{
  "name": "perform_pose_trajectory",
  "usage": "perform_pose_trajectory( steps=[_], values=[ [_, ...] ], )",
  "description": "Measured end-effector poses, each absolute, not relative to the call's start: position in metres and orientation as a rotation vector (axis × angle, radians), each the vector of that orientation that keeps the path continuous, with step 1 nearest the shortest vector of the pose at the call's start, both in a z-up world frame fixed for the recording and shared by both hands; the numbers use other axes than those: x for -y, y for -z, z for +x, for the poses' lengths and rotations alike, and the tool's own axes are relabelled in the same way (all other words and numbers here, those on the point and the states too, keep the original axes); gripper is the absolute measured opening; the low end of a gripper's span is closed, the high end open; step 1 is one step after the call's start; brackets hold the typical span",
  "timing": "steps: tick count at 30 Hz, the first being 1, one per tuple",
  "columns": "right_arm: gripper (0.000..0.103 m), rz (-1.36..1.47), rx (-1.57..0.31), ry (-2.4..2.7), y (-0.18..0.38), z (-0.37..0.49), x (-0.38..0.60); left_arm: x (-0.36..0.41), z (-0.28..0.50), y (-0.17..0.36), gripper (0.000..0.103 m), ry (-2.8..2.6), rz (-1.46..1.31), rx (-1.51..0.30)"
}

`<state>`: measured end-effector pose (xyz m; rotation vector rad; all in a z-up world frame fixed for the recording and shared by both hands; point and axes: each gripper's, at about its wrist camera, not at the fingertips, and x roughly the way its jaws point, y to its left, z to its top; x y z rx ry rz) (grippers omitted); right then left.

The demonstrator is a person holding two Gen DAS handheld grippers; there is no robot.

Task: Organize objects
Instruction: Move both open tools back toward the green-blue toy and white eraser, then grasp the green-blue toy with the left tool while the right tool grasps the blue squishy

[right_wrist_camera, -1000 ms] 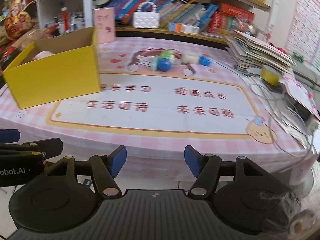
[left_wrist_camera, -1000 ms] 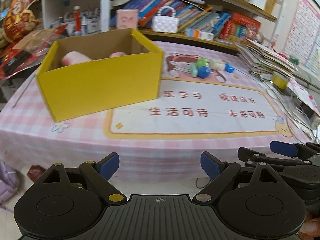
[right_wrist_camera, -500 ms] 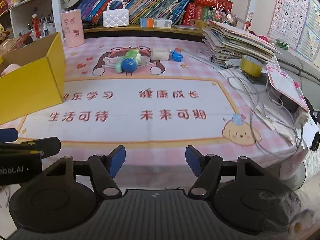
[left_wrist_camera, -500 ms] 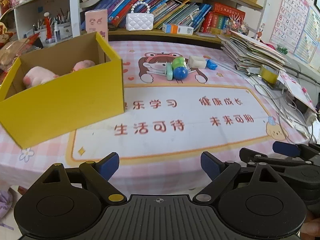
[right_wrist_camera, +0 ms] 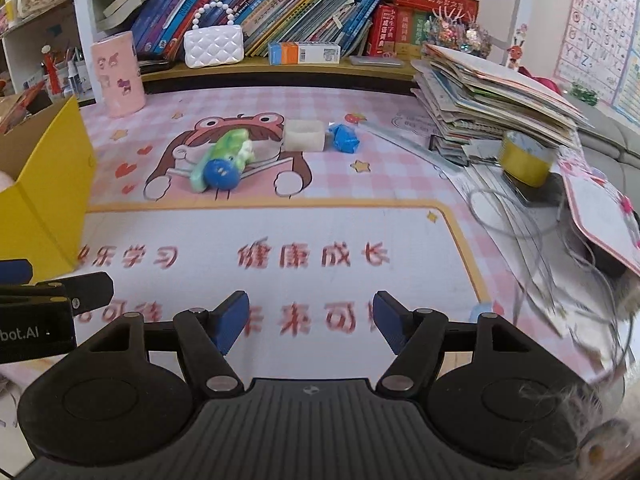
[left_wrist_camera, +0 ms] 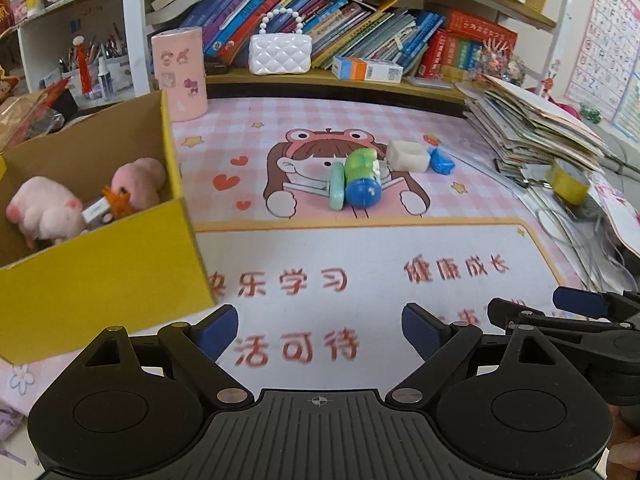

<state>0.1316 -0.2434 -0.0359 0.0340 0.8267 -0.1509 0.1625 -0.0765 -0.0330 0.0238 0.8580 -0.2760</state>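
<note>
A: Both of our grippers are empty. Left gripper has its fingers spread wide over the printed mat; right gripper is the same, spread, nothing between the pads.

B: Where's the stuff we need to sort?

A: Toy cluster at the far side of the mat: a green-and-blue toy lying on its side, a white block just beside it, and a blue wrapped piece touching or nearly touching the block. Can't tell which.

B: And the target?

A: We'd guess the yellow box on the left. It's open on top with two pink plush toys and something orange inside, so it reads as the collection bin. That's probably why it sits at the left edge, near our left gripper.

B: Why are we holding back and low?

A: Likely an approach pose. Both are open and aimed at the cluster, well apart from it.

B: Surroundings?

A: Tabletop covered in pink check cloth. Bookshelf behind it, with a white purse and a pink canister. On the right, a paper stack, a yellow tape roll and loose cables: a snag risk if we swing wide.
</note>
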Motion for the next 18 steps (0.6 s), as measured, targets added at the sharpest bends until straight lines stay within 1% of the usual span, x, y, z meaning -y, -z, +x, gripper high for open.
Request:
perform_pose_trajectory(
  steps=[10,13,16,17,18],
  values=[
    [0.067,0.034,-0.810,0.123,0.037,0.190,0.291,0.116,0.211,0.033,0.091,0.212,0.015,-0.842],
    [0.067,0.040,-0.802,0.128,0.039,0.207,0.306,0.129,0.227,0.033,0.090,0.195,0.015,-0.828],
    [0.062,0.038,-0.791,0.133,0.042,0.226,0.319,0.141,0.241,0.034,0.084,0.195,0.020,-0.807],
    [0.057,0.036,-0.785,0.132,0.043,0.232,0.323,0.147,0.246,0.034,0.079,0.197,0.029,-0.801],
    [0.056,0.033,-0.775,0.136,0.043,0.238,0.327,0.152,0.251,0.035,0.074,0.198,0.036,-0.798]
  ],
)
